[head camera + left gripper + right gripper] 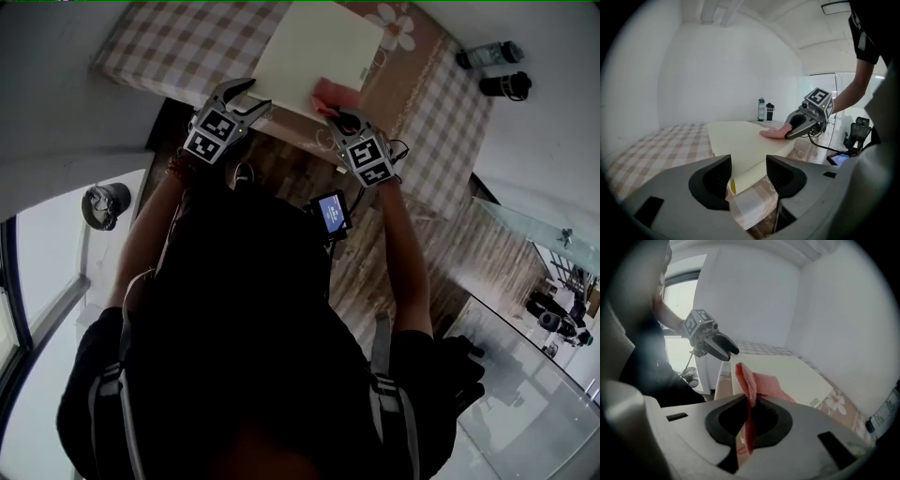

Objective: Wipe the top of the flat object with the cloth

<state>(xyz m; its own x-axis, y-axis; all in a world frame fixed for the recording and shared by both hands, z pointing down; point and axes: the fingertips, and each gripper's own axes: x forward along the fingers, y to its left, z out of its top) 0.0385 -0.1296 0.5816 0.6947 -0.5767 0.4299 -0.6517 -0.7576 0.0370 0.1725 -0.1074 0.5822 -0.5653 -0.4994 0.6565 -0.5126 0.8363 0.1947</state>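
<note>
A cream flat board (314,47) lies on the checkered table (169,47). My right gripper (339,117) is shut on a pink cloth (336,92), which rests on the board's near right edge. In the right gripper view the cloth (764,383) hangs pinched between the jaws of that gripper (750,401) and spreads onto the board (787,373). My left gripper (246,98) is open at the board's near left corner. Seen from the left gripper view, that corner (747,176) pokes between the spread jaws, and the right gripper (790,133) presses the cloth (772,133) down across the board.
Two dark bottles (487,54) (506,86) stand at the table's far right, beyond a flower-print patch (394,28). A small lit screen (333,214) hangs at the person's chest. Wooden floor lies below the table edge, and a glass surface (534,225) is at the right.
</note>
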